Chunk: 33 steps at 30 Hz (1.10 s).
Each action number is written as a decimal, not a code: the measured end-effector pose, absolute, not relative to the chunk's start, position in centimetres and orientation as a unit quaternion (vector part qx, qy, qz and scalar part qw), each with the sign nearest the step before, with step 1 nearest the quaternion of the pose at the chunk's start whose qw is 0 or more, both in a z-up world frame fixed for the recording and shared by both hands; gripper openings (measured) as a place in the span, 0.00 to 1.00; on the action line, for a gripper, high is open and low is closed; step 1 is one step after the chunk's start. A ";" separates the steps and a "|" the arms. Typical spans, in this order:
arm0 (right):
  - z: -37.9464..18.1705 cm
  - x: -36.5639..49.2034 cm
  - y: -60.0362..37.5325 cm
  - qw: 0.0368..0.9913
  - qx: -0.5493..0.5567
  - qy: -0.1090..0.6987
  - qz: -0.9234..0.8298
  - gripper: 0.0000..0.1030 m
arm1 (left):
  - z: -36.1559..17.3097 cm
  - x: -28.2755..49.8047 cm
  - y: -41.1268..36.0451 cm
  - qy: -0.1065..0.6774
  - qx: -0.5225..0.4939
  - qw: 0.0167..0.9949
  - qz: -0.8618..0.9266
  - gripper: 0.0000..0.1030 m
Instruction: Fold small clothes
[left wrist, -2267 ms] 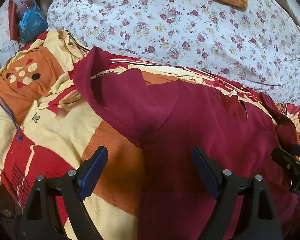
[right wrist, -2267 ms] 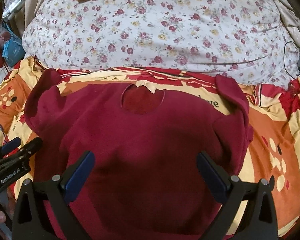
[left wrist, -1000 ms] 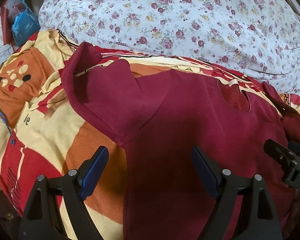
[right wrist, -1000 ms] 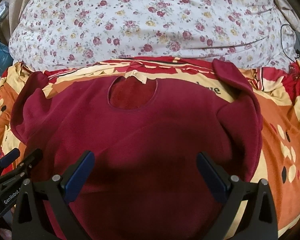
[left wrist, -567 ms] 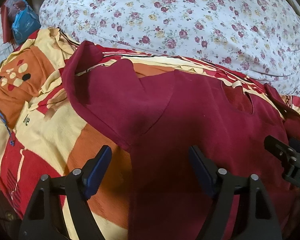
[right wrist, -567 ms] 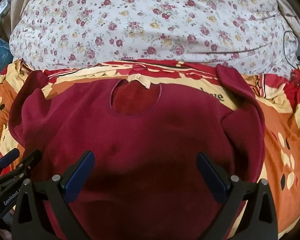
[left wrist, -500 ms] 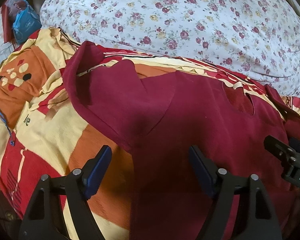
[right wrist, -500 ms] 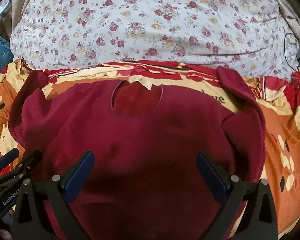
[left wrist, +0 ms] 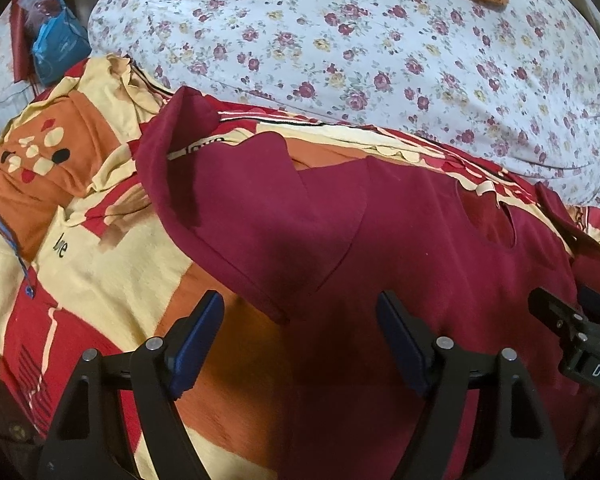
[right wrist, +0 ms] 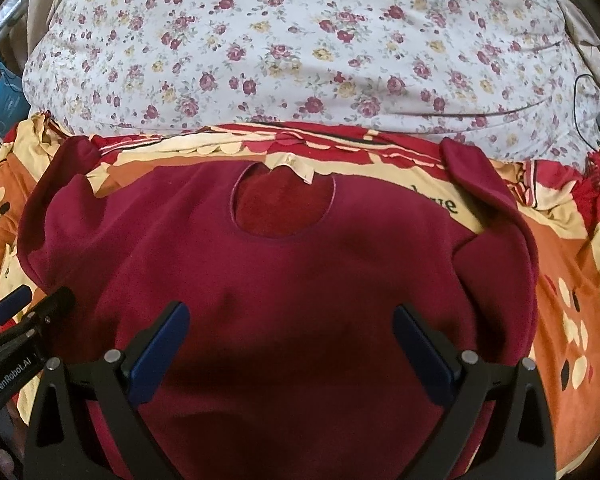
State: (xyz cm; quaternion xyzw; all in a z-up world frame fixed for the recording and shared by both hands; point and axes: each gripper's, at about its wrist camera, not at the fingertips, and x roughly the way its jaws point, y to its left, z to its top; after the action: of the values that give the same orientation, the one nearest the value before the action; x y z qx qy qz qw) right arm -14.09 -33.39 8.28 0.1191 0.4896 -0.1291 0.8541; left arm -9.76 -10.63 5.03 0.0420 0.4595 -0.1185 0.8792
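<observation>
Maroon fleece is what you are working with: a small dark-red pullover with a round neck opening (right wrist: 284, 208) is lying front-up and spread across the orange, yellow and red patterned blanket (left wrist: 112, 264), its collar pointing toward the big white quilt printed with small roses (right wrist: 300, 48) that is bulging up just behind it. Its sleeve on your left (left wrist: 236, 208) is lying angled out over the blanket with its cuff curling up, and the sleeve on your right (right wrist: 496, 240) is doubling back along the body's edge, so you are judging the folding itself as not yet begun; you are at the stage of lining up for the first grasp. Your left gripper (left wrist: 300, 332) has just been narrowing slightly, yet its blue-padded jaws are standing wide with nothing between them, hovering over the side seam where blanket meets fleece. Your right gripper (right wrist: 292, 340) is hanging spread wide above the chest of the pullover, gripping nothing either. Each tool is showing at the edge of the other's view, so they are sitting close together. Next you are probably wanting to lower each claw onto a sleeve or side edge, pinching one layer of fleece only and not the blanket beneath, then carrying it inward over the body.
</observation>
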 end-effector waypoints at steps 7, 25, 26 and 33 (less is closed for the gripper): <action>8.3 -13.8 -33.1 0.856 0.113 0.490 -0.125 1.00 | 4.8 -9.5 -10.6 0.461 0.045 0.879 -0.116 0.69; 7.7 -13.2 -33.0 0.853 0.111 0.496 -0.124 1.00 | 4.4 -9.0 -10.4 0.466 0.044 0.876 -0.114 0.69; 7.6 -13.1 -33.0 0.852 0.111 0.497 -0.124 1.00 | 4.4 -9.0 -10.4 0.465 0.044 0.877 -0.114 0.69; 7.6 -12.7 -32.6 0.854 0.111 0.494 -0.121 1.00 | 4.7 -8.2 -10.1 0.460 0.047 0.880 -0.111 0.69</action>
State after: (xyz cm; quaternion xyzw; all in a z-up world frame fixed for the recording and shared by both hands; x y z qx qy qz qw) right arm -12.70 -32.64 7.59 0.1109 0.4943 -0.1206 0.8537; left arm -8.21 -10.11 4.66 0.0468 0.4601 -0.1106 0.8797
